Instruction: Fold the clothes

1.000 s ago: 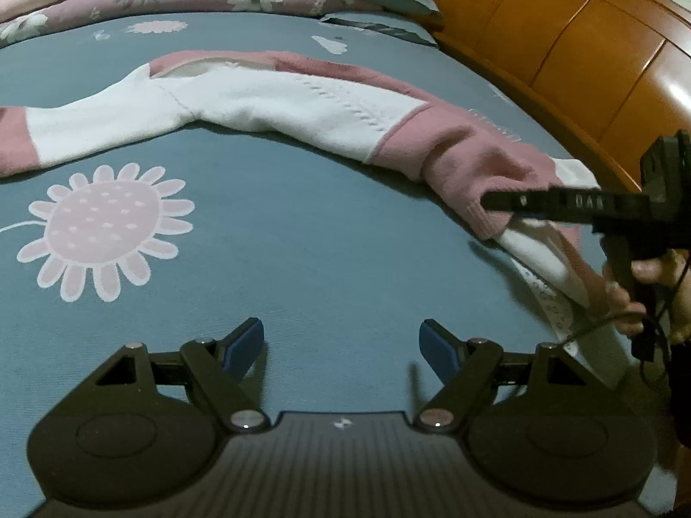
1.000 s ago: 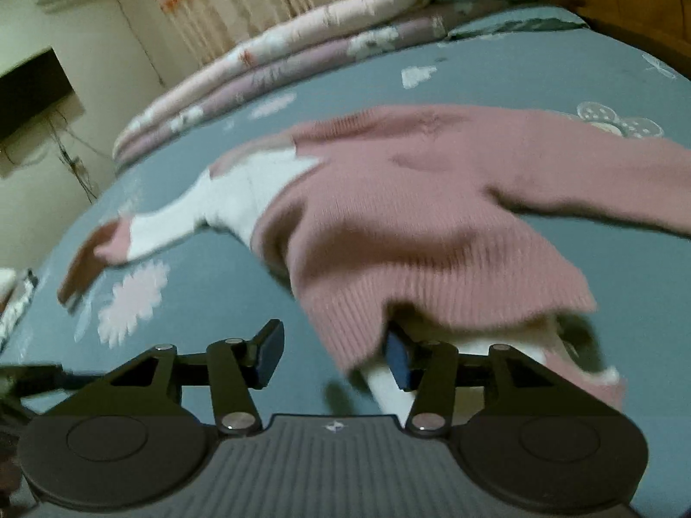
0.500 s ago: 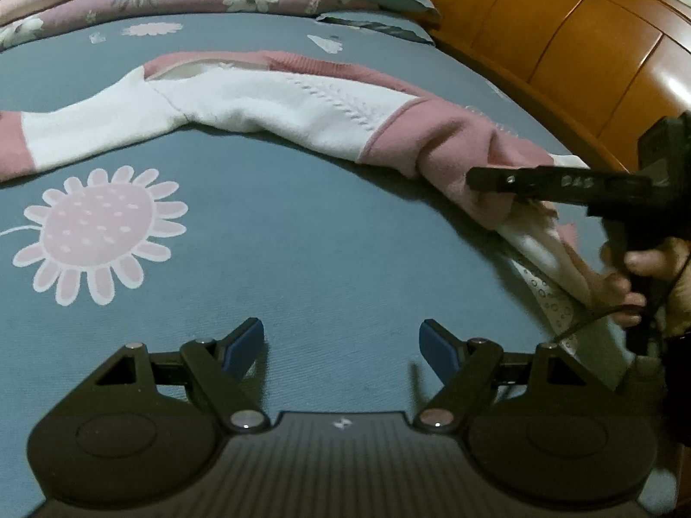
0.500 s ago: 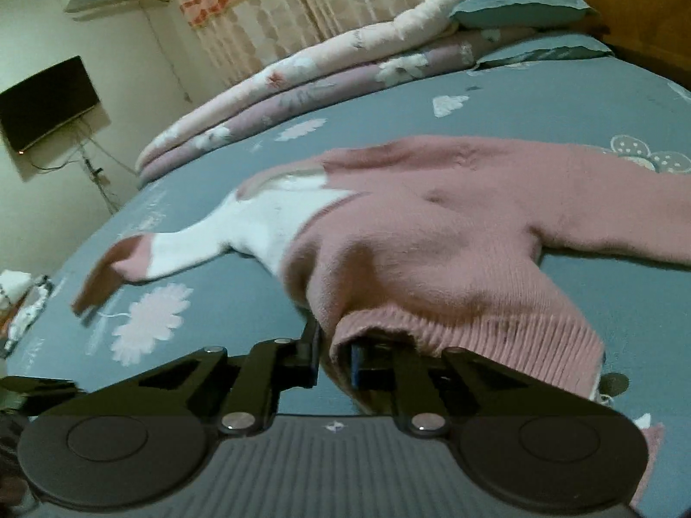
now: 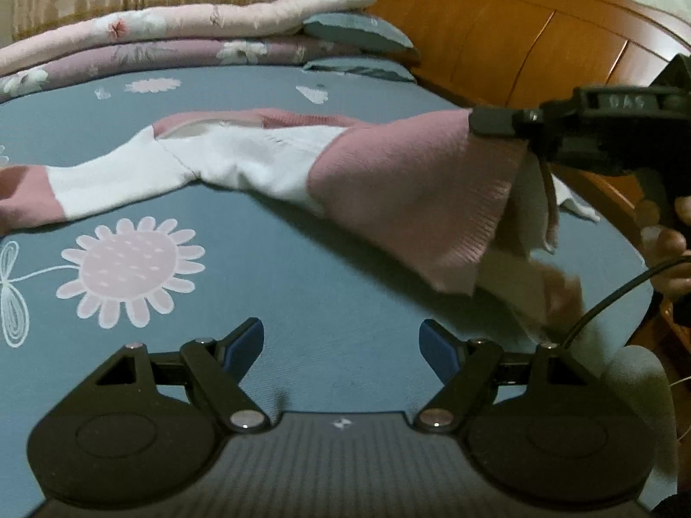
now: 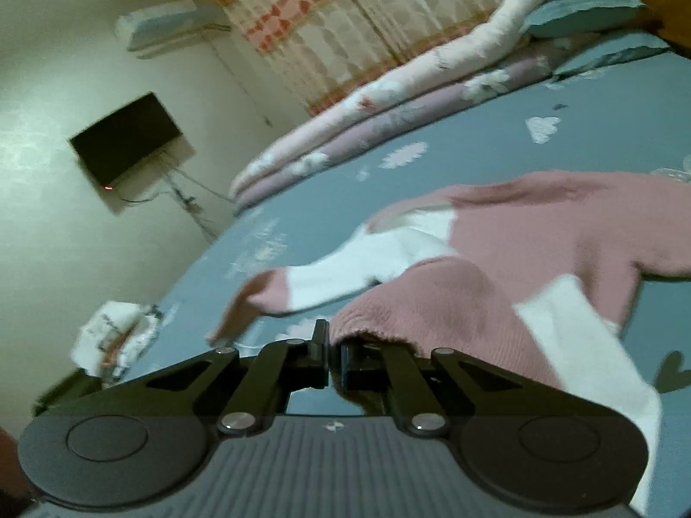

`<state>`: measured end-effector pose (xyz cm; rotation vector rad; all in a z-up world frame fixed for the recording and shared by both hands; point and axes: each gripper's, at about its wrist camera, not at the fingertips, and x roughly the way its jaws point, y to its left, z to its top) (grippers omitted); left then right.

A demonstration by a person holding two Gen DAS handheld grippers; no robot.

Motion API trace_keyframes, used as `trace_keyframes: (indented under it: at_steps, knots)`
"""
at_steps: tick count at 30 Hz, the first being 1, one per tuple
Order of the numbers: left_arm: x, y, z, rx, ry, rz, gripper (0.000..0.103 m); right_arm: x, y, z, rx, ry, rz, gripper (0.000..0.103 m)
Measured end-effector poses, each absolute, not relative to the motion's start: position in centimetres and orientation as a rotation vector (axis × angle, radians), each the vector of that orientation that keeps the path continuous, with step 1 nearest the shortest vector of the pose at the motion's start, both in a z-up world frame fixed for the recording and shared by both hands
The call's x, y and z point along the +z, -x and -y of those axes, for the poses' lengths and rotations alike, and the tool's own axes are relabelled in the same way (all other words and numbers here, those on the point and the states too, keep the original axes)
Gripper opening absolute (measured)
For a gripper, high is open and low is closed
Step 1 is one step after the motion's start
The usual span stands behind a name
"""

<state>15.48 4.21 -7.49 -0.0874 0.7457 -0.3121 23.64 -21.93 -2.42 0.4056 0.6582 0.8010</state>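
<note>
Right tongs (image 6: 334, 356) clamped tight on the ribbed pink hem of the sweater (image 5: 401, 181), jaws all but touching, knit bunched between them. Hem lifted clear of the bed (image 5: 302, 302), seen from the left wrist view as a pink flap hanging from the right tongs (image 5: 496, 123) at upper right, white lining and a blurred loose end drooping beneath. Rest of the sweater spread on the blue flowered sheet ahead of both tongs: white chest panel and white-and-pink sleeve (image 6: 302, 280) trailing away to the left, pink back stretching off to the right in the right wrist view.

Left tongs (image 5: 341, 343) spread wide, blue pads apart, nothing between them, only bare sheet underneath. Sweater well ahead and to the right of them, not touching. Big pink daisy print (image 5: 129, 270) just ahead and left of the left tongs.

Hand (image 5: 673, 250) gripping the right tool's handle at the right edge, cable looping below. Rolled quilts (image 5: 172, 39) and pillows far beyond, wooden headboard (image 5: 518, 47) to the right. Wall screen (image 6: 127, 144) far left of the right tongs.
</note>
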Motion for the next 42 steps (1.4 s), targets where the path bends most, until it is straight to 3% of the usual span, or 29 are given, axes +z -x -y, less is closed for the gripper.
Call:
trace_keyframes:
  at_steps: [5,10,19,23,34,42]
  knots:
    - [-7.2,-14.9,-4.8,-0.317,0.097,-0.721,0.079,-0.9,-22.9,19.8,0.826,-0.363,-0.666,0.006]
    - [-7.7,-14.7,-5.1,-0.317,0.1,-0.734,0.079,-3.1,-24.0,18.5,0.697,-0.258,-0.77,0.009]
    - [-8.2,-14.8,-5.4,-0.304,0.094,-0.749,0.079,-8.3,-24.4,21.2,0.457,-0.214,-0.95,0.027]
    - [-8.3,-15.0,-5.5,-0.3,0.105,-0.754,0.079,-7.8,-22.1,22.5,0.602,-0.342,-0.96,0.048]
    - [-7.9,-14.7,-6.2,-0.269,0.116,-0.751,0.079,-14.4,-23.1,19.8,0.668,-0.55,-1.126,0.049]
    - [-8.5,-14.8,-5.9,-0.298,0.105,-0.761,0.079,-14.1,-25.0,17.4,0.644,-0.509,-1.021,0.049]
